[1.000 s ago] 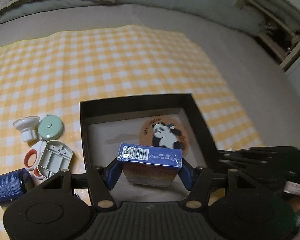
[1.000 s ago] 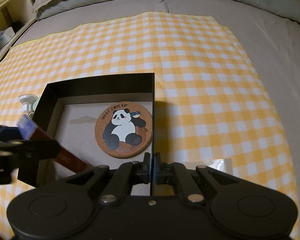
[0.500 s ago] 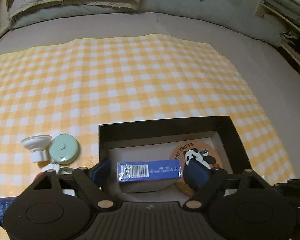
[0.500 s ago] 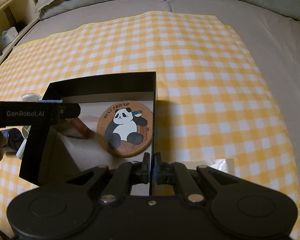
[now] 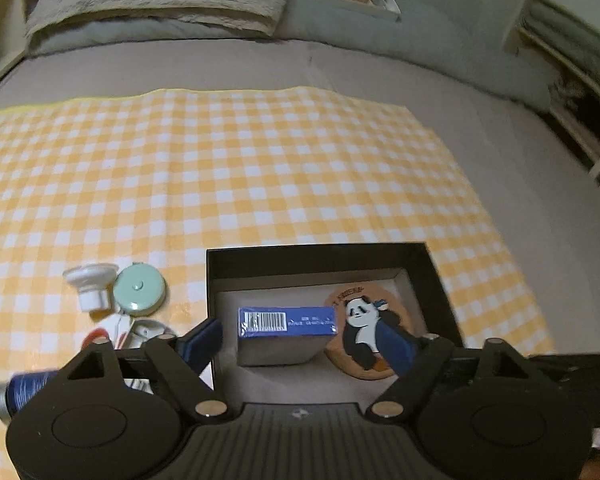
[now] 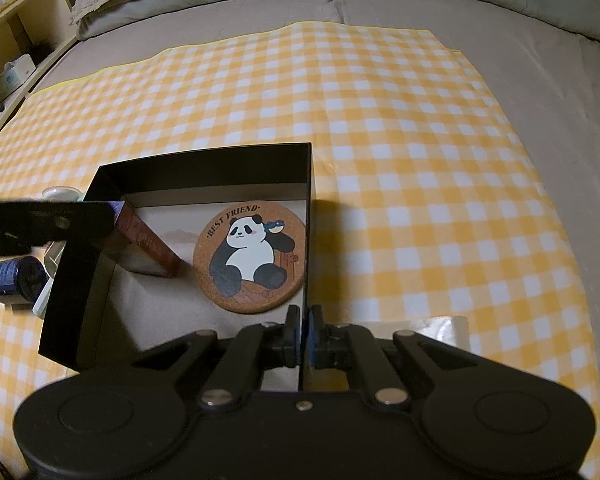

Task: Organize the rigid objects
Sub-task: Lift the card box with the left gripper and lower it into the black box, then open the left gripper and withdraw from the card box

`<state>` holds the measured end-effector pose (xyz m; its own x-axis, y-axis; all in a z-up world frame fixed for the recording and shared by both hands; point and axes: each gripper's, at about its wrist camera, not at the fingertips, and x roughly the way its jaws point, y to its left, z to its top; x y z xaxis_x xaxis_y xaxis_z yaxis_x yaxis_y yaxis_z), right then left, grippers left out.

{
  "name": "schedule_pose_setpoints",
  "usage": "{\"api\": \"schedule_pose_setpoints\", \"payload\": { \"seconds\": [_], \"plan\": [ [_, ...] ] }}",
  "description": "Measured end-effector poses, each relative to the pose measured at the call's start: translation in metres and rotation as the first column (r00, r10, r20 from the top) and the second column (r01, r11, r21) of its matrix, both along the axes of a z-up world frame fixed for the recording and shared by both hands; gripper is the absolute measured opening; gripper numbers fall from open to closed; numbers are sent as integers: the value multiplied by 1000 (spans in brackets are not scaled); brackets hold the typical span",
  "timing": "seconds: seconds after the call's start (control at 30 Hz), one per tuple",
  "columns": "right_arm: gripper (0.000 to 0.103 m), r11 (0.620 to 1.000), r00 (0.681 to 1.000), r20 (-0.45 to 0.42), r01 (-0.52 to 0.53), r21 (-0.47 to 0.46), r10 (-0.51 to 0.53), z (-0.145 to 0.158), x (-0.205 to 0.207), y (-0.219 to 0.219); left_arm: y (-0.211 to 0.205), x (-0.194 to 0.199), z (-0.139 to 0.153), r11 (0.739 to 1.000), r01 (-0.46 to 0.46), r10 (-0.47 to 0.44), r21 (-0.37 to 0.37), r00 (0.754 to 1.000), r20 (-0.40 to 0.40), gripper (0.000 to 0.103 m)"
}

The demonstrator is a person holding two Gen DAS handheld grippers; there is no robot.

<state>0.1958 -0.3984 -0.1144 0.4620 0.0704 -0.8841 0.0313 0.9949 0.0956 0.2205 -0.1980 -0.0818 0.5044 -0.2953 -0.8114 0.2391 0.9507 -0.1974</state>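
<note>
Yellow checked cloth (image 5: 260,168) on a bed, with a black box (image 6: 204,168) being filled.

Inside the box, a small blue carton (image 5: 287,322) stands on the floor near the left wall, just beside a round panda coaster (image 6: 250,256). Left gripper (image 5: 300,340) jaws are spread around the carton, not touching it, having just narrowed a little. Right gripper (image 6: 303,334) jaws pinch the box's right wall. Left of the box lie a mint round case (image 5: 139,289), a white knob (image 5: 92,286) and a dark blue jar (image 6: 14,280).
</note>
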Motion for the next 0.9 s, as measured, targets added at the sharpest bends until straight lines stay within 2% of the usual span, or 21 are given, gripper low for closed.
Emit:
{"api": "schedule_pose_setpoints", "payload": {
  "seconds": [0.13,0.2,0.27,0.37,0.47,0.57,0.73,0.9],
  "plan": [
    [5,1000,1000,0,0,-1,0,0,-1,0,14,-5,10,994,-32,26,-104,998,-59,75],
    [5,1000,1000,-1,0,-2,0,0,0,0,15,-7,11,989,-18,4,-146,996,-92,74],
    [5,1000,1000,-1,2,-2,-2,0,-1,1,6,-9,7,989,18,-33,-148,994,-100,73],
    [5,1000,1000,-2,2,-7,-2,-1,-1,1,-7,-3,-4,987,22,-40,-160,993,-109,71],
    [5,1000,1000,-2,2,-4,-2,-1,-1,1,-10,12,-10,982,17,-29,-187,998,-59,70],
    [5,1000,1000,-4,0,-4,0,-1,-1,0,-11,27,-16,986,40,-38,-162,999,17,70],
    [5,1000,1000,-6,-2,-1,2,-2,-1,0,4,37,-27,990,-14,7,-140,999,-48,70],
    [5,1000,1000,-6,-3,-4,3,-2,-1,0,10,31,-17,991,9,-14,-130,999,-41,72]
  ]
}}
